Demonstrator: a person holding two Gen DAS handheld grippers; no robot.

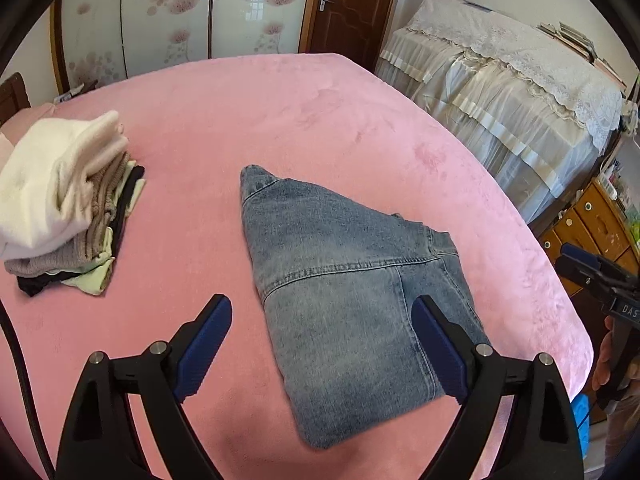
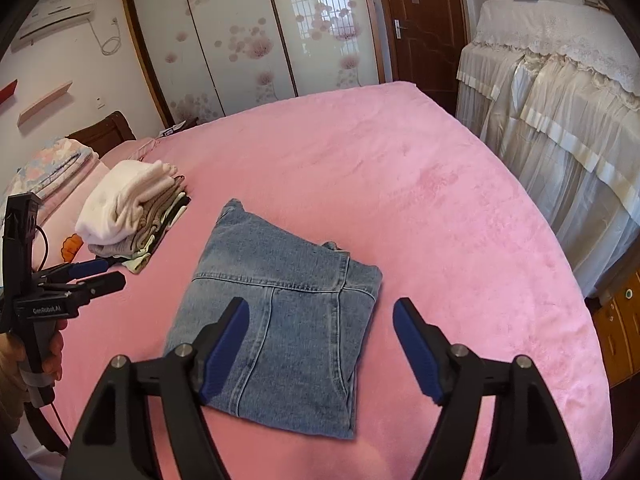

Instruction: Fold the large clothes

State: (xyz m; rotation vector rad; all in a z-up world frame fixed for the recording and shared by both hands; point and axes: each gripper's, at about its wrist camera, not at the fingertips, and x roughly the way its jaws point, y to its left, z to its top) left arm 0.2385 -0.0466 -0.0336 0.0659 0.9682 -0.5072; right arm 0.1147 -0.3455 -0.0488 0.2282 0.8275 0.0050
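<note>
While folded jeans (image 1: 352, 296) lie flat, both grippers' fingers (image 1: 208, 340) gape, empty.

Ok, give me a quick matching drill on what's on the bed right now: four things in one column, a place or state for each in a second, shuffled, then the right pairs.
Things:
1. jeans
2. stack of clothes
3. left gripper
4. bed cover

Places or states:
A. pink, spread across the whole bed
B. open, nothing between its pads
C. folded into a flat packet, mid-bed
D. piled by the pillow end, cream piece on top

Pairs: 1-C, 2-D, 3-B, 4-A
</note>
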